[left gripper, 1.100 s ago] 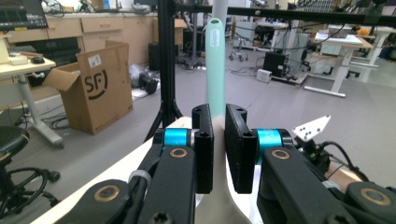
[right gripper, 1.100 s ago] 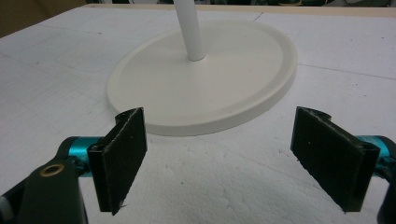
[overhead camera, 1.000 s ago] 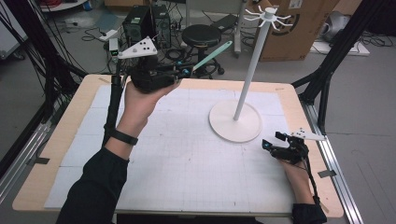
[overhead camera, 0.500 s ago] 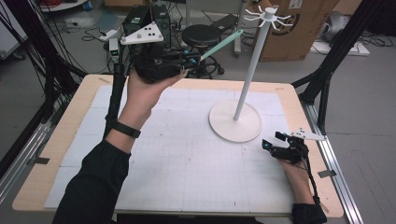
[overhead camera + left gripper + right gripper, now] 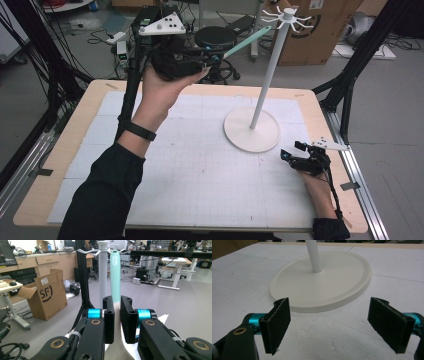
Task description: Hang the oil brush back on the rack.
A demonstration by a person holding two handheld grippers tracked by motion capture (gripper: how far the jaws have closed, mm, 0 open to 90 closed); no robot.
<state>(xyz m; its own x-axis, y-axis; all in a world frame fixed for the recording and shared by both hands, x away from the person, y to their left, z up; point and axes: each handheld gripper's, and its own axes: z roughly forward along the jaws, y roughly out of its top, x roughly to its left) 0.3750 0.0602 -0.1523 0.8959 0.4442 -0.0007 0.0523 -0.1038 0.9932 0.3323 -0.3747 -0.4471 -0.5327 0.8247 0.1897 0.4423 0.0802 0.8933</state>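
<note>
Nearest the person, at about four o'clock on the white gridded table mat (image 5: 200, 185), the right gripper (image 5: 292, 156) rests low on the surface. Its jaws stand wide apart with nothing between them, and in the right gripper view (image 5: 329, 327) they frame the round white base of the hook stand (image 5: 324, 277), which lies just ahead at twelve o'clock.

Further out, at about eleven o'clock over the far edge of the table, the left gripper (image 5: 212, 59) is held high. Its jaws are clamped on the pale-green, slim plastic utensil handle (image 5: 247, 42). That handle is the piece in play: its long axis runs from the jaws out and up towards two o'clock in the high view, with its tip just beside the crown of thin white hooks (image 5: 287, 17) atop the stand's white pole (image 5: 265, 80).

So the hooks lie straight off the handle's far end, and the left hand is clearly the nearer one. The coming move looks like a short push along that axis to catch a hook.

The left gripper view (image 5: 117, 315) gives the lining-up: the handle (image 5: 115, 275) rises just right of the pole (image 5: 102, 272), its tip level with the hooks (image 5: 85, 251). The high view instead shows the handle's slant and the idle right hand.
</note>
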